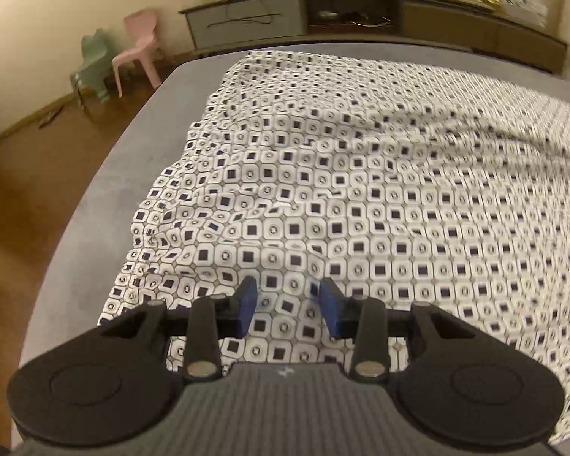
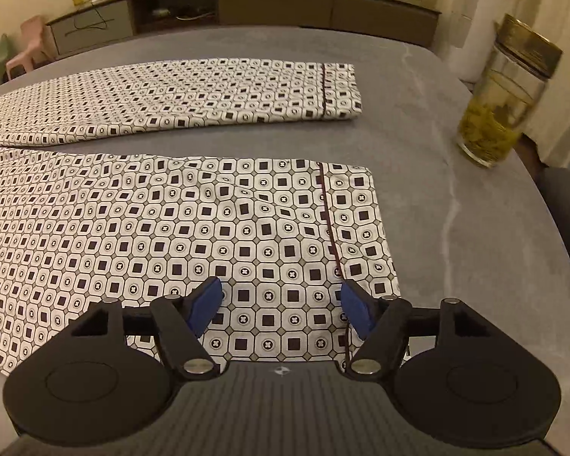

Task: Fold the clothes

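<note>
The pants point(image 2: 171, 228) lie spread out flat on the gray table point(image 2: 456, 190). They are white with small dark squares. Their long way runs across, from the left gripper's side to the right gripper's side.

The right gripper point(image 2: 281, 304) hangs just over the end of the near leg point(image 2: 345, 228), close to the cuff with its thin dark line. Its fingers are spread wide and hold nothing. The cuff edge is right there, a little to the right of the fingers. The far leg point(image 2: 209, 95) lies straight ahead of this gripper, past a strip of bare table. The two legs lie side by side and do not touch at this end.

The left gripper point(image 1: 285, 306) hangs over the wide top part of the pants point(image 1: 361, 190). Its fingers are spread too, with nothing between them. The cloth here is a bit bumpy and wrinkled. The cloth's edge is just to the left of this gripper, and then there is bare table.

So each gripper is next to its own end of the pants. The legs could be laid one over the other, I think, but I cannot tell how far the folding has come.

Watch out for the glass jar point(image 2: 501, 95). It stands ahead and to the right of the right gripper, well apart from the cloth. Ahead of the far leg there is lots of open table.
</note>
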`<control>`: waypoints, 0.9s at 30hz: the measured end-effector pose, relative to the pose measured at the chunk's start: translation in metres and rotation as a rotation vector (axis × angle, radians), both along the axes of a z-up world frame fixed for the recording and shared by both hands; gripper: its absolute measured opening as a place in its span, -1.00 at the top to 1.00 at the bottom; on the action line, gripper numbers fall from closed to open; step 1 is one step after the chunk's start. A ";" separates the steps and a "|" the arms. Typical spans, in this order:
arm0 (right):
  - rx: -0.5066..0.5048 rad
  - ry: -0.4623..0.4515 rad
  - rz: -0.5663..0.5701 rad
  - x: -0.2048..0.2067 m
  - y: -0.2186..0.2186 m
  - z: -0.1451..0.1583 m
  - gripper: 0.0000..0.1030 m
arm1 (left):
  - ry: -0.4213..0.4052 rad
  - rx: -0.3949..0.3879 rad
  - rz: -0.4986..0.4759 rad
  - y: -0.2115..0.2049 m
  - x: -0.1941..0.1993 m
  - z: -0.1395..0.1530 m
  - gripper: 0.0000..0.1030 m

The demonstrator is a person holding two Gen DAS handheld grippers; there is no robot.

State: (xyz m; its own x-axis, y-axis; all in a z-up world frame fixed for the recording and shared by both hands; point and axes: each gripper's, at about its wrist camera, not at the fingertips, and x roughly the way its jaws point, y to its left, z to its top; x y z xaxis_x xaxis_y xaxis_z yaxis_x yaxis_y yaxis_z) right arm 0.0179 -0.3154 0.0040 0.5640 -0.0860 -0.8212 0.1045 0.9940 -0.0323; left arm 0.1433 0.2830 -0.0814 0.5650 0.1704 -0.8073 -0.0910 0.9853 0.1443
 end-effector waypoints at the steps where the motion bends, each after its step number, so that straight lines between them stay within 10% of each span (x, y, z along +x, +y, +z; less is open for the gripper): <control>1: -0.004 -0.010 -0.001 0.000 0.002 0.003 -0.38 | -0.011 -0.007 -0.010 -0.002 0.003 0.003 0.27; 19: 0.175 -0.150 -0.229 0.115 -0.079 0.004 -0.58 | -0.038 0.000 -0.029 0.001 0.050 -0.003 0.24; 24: 0.224 -0.146 -0.160 0.142 -0.080 0.004 0.65 | -0.041 0.002 -0.021 0.005 0.055 -0.004 0.24; 27: 0.220 -0.232 -0.111 0.130 -0.067 0.042 0.68 | -0.032 0.020 -0.011 0.006 0.060 -0.008 0.23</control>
